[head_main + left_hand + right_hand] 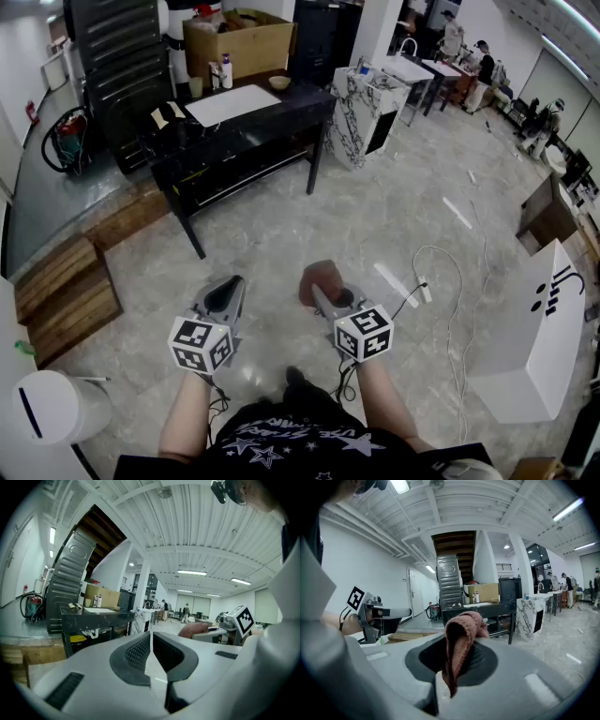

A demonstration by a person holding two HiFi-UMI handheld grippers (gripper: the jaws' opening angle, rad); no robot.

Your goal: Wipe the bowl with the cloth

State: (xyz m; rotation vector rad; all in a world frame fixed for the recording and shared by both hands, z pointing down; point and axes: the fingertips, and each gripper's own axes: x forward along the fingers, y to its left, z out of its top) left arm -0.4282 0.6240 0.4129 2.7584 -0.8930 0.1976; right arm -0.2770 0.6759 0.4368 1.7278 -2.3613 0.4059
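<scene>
- Cloth (461, 637), reddish-brown, is pinched between the jaws of the right gripper (458, 660). A loose fold bulges above the pads and a tail hangs below.
- The left gripper (151, 645) has its jaws all but together, with nothing between them.
- What looks like the bowl (278, 82) sits on the far end of the black table (239, 141), well apart from both grippers. No wiping has begun.
- The grip looks to catch only a fold, so the cloth could drag free once it rubs the bowl.
- A small bowl would probably skid across the table unless the left gripper opens and steadies it.
- The bottles (221, 73) stand near the bowl, and a wide sweep could topple them.
</scene>
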